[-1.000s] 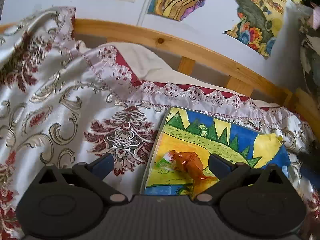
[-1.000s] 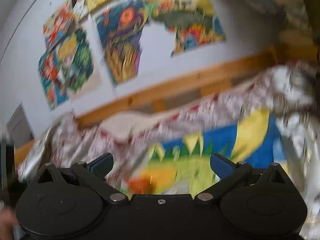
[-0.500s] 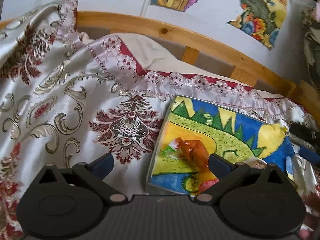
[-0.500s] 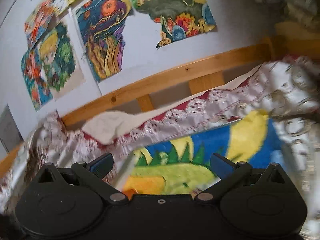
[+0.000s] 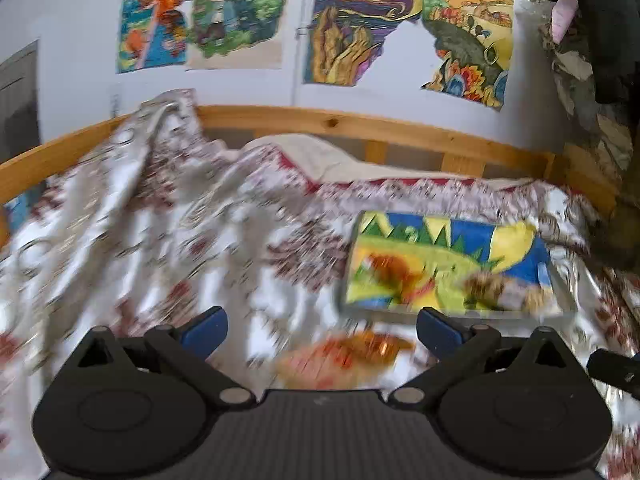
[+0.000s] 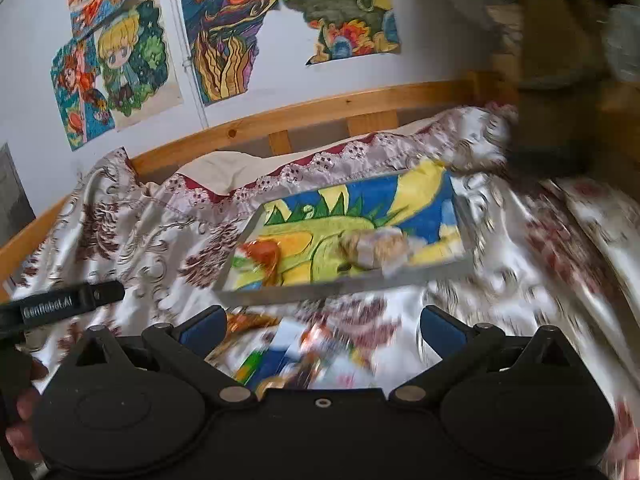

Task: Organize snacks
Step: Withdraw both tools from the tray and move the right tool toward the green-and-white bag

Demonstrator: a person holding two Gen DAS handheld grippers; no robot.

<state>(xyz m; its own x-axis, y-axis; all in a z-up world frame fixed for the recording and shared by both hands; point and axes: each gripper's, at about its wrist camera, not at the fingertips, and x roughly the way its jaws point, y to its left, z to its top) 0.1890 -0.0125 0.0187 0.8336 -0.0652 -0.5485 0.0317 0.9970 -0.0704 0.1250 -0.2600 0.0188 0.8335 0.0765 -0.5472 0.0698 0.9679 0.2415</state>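
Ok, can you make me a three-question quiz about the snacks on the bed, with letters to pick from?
1. Where does the orange-wrapped snack lie?
A. on the painted board
B. on the wooden bed rail
C. taped to the wall

2. How many snacks lie on the painted board?
A. five
B. two
C. none

3. How is the right claw?
A. shut on a snack
B. open, holding nothing
C. shut on the bedspread

Answers:
1 A: the orange wrapper rests on the board's left part.
2 B: only the orange-wrapped snack and a pale-wrapped snack lie on it.
3 B: its two blue tips stand wide apart with nothing between them.
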